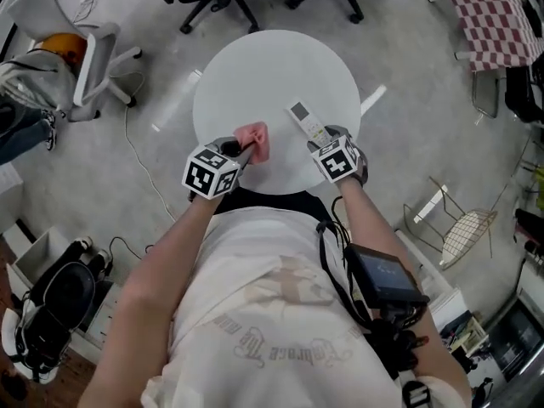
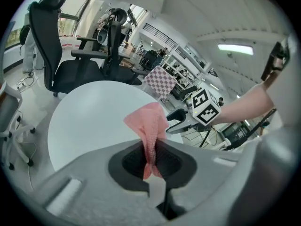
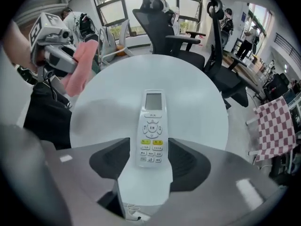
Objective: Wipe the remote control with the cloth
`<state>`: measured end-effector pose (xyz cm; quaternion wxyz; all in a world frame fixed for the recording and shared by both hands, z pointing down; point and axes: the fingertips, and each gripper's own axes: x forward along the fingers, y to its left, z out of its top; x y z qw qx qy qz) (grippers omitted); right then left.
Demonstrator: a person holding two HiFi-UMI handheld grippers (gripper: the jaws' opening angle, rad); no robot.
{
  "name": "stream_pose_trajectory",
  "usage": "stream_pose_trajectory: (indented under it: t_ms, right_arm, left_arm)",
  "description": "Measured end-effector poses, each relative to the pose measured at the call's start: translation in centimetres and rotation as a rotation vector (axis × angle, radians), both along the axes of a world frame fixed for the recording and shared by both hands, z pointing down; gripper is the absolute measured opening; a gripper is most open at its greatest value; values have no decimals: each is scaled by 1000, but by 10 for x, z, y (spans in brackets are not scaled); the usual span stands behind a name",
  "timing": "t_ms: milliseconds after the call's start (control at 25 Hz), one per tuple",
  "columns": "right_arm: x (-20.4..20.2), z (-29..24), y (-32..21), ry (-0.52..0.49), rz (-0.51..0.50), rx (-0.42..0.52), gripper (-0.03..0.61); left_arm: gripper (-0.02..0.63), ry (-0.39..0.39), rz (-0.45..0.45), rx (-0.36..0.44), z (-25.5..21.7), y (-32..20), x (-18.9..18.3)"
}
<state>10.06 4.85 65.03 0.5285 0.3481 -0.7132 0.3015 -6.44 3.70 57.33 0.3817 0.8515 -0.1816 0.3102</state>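
While left gripper (image 2: pixel 151 152) clamps pink cloth (image 2: pixel 149 124), remote control (image 3: pixel 151 128) lies on table (image 3: pixel 197 93) inside right gripper (image 3: pixel 150 159), jaws parted, touching neither pad.

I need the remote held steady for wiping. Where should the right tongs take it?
At its button end, across the narrow width, from above: the remote control lies flat, face up, on the table, long edges free. The right tongs, open, straddle that end.

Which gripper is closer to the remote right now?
Right. The right gripper has its open fingers either side of the remote, at its near end, not pressing. The left gripper holds the pink cloth off to the remote's left.
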Motion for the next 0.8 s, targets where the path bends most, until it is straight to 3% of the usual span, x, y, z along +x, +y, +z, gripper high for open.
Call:
stream_pose_trajectory:
  t_ms: [360, 480, 800]
  right_arm:
    - [-9, 10, -9, 118, -72, -95, 278]
    - [-9, 10, -13, 138, -53, -99, 248]
    - [-7, 13, -13, 153, -18, -134, 244]
  left_arm:
    - [20, 26, -102, -18, 4, -2, -32]
    - [19, 27, -114, -17, 2, -4, -38]
    - [20, 21, -113, -21, 0, -2, -43]
